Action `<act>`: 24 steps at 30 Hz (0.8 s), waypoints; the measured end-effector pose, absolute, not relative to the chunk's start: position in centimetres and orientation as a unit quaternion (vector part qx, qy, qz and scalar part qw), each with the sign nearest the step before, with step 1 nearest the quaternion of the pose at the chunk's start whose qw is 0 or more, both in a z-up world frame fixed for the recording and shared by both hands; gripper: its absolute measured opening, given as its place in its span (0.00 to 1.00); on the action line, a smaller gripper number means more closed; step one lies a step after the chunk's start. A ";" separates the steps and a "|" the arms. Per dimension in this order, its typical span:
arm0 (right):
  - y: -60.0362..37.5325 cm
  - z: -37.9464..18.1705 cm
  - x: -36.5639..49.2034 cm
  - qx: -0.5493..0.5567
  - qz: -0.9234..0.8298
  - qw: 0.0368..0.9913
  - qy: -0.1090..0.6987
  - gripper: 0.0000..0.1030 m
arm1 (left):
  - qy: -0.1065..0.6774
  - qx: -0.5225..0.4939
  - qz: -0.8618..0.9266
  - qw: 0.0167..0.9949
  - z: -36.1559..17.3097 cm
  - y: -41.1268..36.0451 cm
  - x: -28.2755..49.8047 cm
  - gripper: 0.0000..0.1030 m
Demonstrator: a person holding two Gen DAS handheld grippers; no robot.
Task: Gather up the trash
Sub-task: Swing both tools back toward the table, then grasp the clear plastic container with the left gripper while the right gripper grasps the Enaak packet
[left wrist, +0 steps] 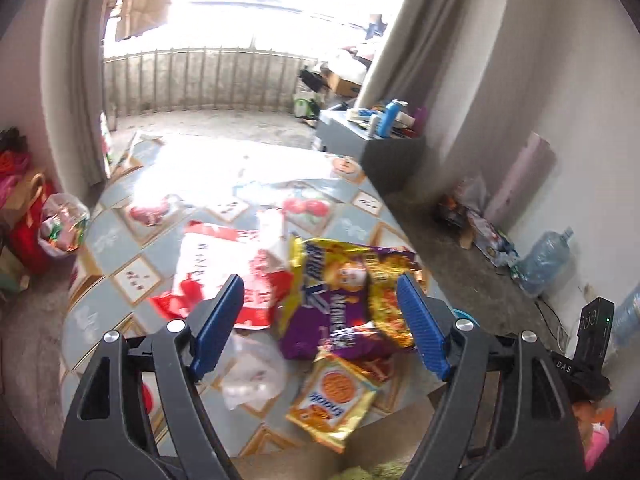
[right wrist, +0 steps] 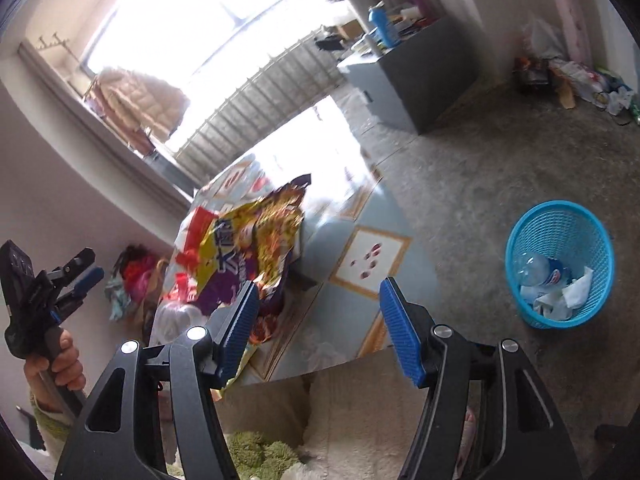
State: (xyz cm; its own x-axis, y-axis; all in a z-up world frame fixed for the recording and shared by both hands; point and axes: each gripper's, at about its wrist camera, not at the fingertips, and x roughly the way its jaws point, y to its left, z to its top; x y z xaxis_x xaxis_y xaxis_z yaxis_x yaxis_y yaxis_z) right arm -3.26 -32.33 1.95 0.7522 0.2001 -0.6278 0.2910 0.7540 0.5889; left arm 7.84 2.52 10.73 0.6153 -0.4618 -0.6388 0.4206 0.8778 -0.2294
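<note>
Blue-padded left tongs (left wrist: 320, 320) and right tongs (right wrist: 316, 330) gape empty over wrappers (left wrist: 340, 300) heaped at the table's (right wrist: 360, 216) near edge.

Left claw (left wrist: 320, 316) spread wide, right claw (right wrist: 316, 330) spread wide, left hand (right wrist: 56, 364) gripping its handle

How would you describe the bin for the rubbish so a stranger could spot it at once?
Start at the round table with its patterned cloth, then look at the bare concrete floor beside it. There stands a bright blue mesh basket, apart from the table, holding a clear plastic bottle and crumpled white paper. Nothing else on the floor is bright blue mesh.
</note>
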 end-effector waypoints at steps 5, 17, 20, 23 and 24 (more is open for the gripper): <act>-27.0 0.4 -1.0 0.334 0.023 0.854 0.397 0.59 | 0.389 -0.051 -0.222 0.893 7.6 7.1 7.8 0.72; -21.1 -3.0 4.1 0.305 0.035 0.825 0.475 0.50 | 0.406 -0.040 -0.281 0.869 0.8 6.5 8.5 0.54; -20.4 -4.1 5.3 0.301 0.025 0.818 0.490 0.45 | 0.414 -0.034 -0.285 0.864 -0.5 6.1 9.1 0.44; -19.8 -4.1 6.0 0.289 0.017 0.822 0.490 0.43 | 0.421 -0.031 -0.291 0.858 -1.4 6.0 9.5 0.35; -19.6 -4.2 6.2 0.286 0.015 0.823 0.491 0.40 | 0.421 -0.033 -0.295 0.857 -1.5 6.0 9.5 0.34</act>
State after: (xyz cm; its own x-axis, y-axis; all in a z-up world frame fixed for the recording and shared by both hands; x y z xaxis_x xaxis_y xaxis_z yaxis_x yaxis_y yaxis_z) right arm 6.18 -19.62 -4.17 0.5176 0.3056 -0.7992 0.2556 0.8362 0.4853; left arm 9.49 5.98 -1.53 0.4703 -0.5339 -0.7027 0.4783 0.8233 -0.3055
